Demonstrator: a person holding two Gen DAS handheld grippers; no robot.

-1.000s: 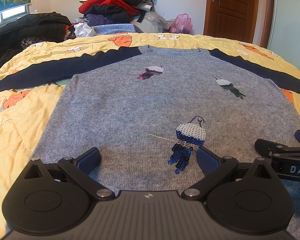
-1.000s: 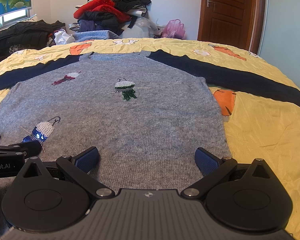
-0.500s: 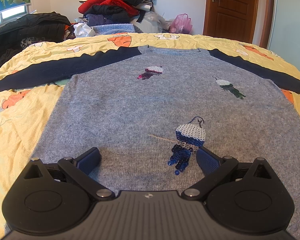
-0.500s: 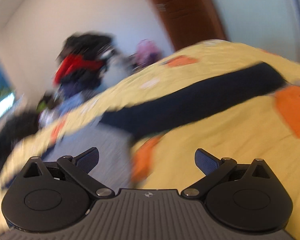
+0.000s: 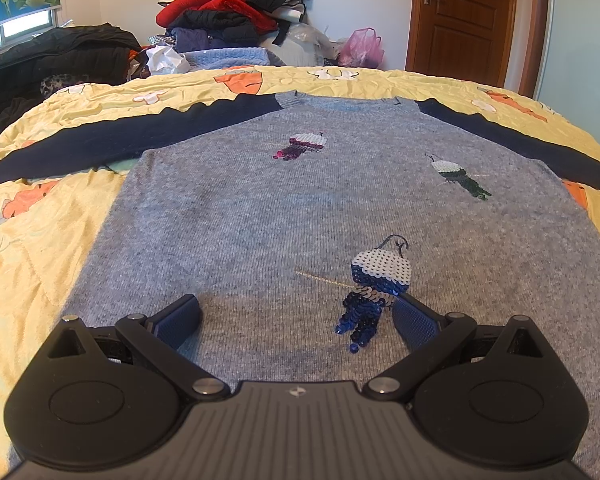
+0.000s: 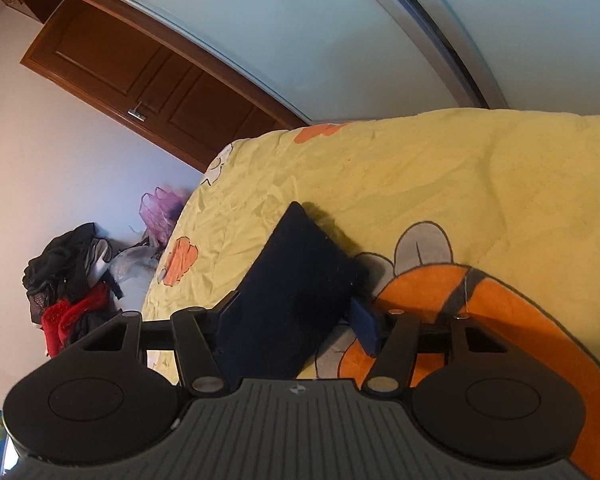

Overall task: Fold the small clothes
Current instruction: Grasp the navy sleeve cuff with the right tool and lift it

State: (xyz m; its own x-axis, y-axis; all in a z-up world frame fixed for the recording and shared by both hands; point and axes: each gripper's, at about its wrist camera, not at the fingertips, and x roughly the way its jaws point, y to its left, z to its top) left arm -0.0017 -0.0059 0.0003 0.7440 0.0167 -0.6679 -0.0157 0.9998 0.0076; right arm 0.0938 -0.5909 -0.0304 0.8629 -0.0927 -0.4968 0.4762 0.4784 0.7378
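A grey knit sweater (image 5: 300, 208) with navy sleeves and sequin figures lies flat, front up, on the yellow bedspread (image 5: 28, 240). My left gripper (image 5: 296, 316) is open and empty, low over the sweater's hem. My right gripper (image 6: 292, 320) is rolled on its side at the end of the navy right sleeve (image 6: 296, 280). The cuff lies between its two fingers, which stand apart on either side of it. I cannot tell whether they press on it.
A heap of clothes (image 5: 228, 12) and a pink bag (image 5: 360, 46) lie beyond the bed's far end, near a wooden door (image 5: 464, 16). Dark coats (image 5: 56, 60) lie at the far left. A wardrobe panel (image 6: 340, 40) stands past the bed's right edge.
My right gripper has swung away from the hem to the right, rolled over, and now straddles the end of the right sleeve. My left gripper has not moved.
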